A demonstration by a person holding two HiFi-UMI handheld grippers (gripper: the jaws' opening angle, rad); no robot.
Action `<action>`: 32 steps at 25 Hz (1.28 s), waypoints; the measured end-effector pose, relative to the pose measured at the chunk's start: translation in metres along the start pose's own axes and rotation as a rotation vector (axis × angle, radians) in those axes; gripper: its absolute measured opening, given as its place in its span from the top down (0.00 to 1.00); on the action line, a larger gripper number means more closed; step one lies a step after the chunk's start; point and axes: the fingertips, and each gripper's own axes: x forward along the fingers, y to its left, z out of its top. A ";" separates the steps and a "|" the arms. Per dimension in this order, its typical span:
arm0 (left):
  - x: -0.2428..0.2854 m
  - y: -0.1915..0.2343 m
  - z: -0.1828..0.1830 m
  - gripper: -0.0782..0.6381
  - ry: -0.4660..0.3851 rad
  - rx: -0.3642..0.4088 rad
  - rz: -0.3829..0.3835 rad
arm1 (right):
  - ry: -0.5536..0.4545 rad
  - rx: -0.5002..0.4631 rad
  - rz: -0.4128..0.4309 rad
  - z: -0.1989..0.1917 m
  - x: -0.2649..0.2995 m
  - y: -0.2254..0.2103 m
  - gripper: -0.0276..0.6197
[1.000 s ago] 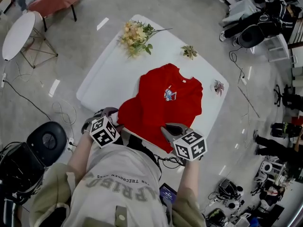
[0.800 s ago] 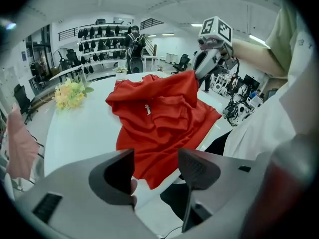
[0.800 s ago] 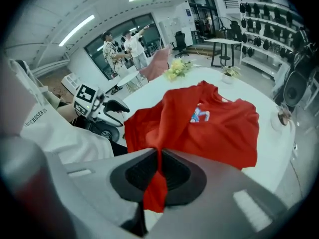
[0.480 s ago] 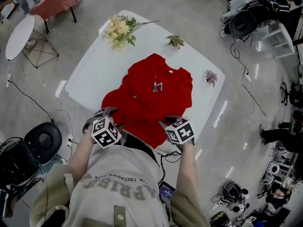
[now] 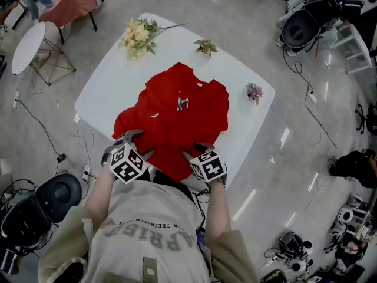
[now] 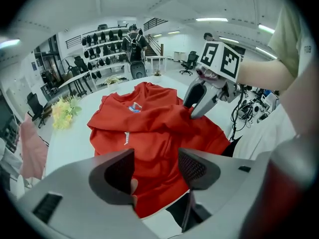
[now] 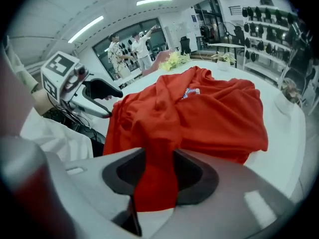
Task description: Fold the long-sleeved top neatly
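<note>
Right gripper view | right gripper just opening, top fold between | left gripper wide

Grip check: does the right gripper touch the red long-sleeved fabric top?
Touching. Right gripper view: red top against both pads; right gripper's jaws have just been opening.

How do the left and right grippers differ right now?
On the left gripper the jaws stand apart, nothing between; on the right gripper they have just been opening, a fold of the red top between them. The left gripper is by the top's near-left edge, the right gripper by its near-right. Both point down.
</note>
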 end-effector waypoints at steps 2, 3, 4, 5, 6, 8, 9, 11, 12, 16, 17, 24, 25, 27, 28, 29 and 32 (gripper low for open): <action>-0.001 0.007 0.006 0.51 0.005 0.021 0.019 | -0.017 -0.024 0.014 0.005 -0.009 0.003 0.89; -0.002 0.013 0.008 0.51 0.010 0.037 0.033 | -0.028 -0.032 0.058 0.008 -0.020 0.010 0.91; -0.004 0.020 0.010 0.51 0.016 0.055 0.050 | -0.034 -0.048 0.110 0.010 -0.033 0.020 0.91; -0.006 0.029 0.012 0.51 0.022 0.074 0.067 | -0.031 -0.079 0.142 0.012 -0.049 0.028 0.91; -0.007 0.038 0.014 0.51 0.027 0.092 0.082 | -0.018 -0.125 0.139 0.013 -0.063 0.034 0.91; -0.007 0.056 0.017 0.51 0.032 0.125 0.102 | 0.028 -0.230 0.038 0.010 -0.077 0.035 0.91; -0.005 0.064 0.019 0.51 0.033 0.139 0.105 | 0.055 -0.270 -0.026 0.007 -0.076 0.033 0.91; 0.000 0.079 0.024 0.51 0.036 0.173 0.095 | 0.108 -0.291 -0.093 -0.005 -0.062 0.034 0.91; 0.004 0.085 0.029 0.51 0.037 0.194 0.083 | 0.128 -0.263 -0.094 -0.012 -0.053 0.035 0.91; 0.020 0.105 0.056 0.51 0.035 0.334 0.016 | 0.119 -0.039 -0.105 -0.027 -0.043 0.032 0.56; 0.025 0.110 0.065 0.51 0.030 0.373 -0.006 | 0.083 0.015 -0.137 -0.023 -0.050 0.029 0.47; 0.075 0.126 0.117 0.51 0.006 0.538 -0.171 | -0.001 0.198 -0.327 -0.004 -0.078 0.045 0.43; 0.084 0.126 0.120 0.51 0.013 0.552 -0.192 | 0.025 0.213 -0.289 -0.007 -0.066 0.057 0.44; 0.099 0.127 0.120 0.51 0.036 0.577 -0.230 | 0.078 0.233 -0.239 -0.013 -0.039 0.075 0.45; 0.105 0.128 0.118 0.51 0.049 0.588 -0.248 | 0.099 0.241 -0.241 -0.016 -0.027 0.077 0.47; 0.111 0.129 0.116 0.51 0.065 0.598 -0.267 | 0.118 0.249 -0.258 -0.018 -0.016 0.076 0.53; 0.123 0.130 0.103 0.51 0.109 0.617 -0.322 | 0.168 0.265 -0.351 -0.024 0.004 0.059 0.55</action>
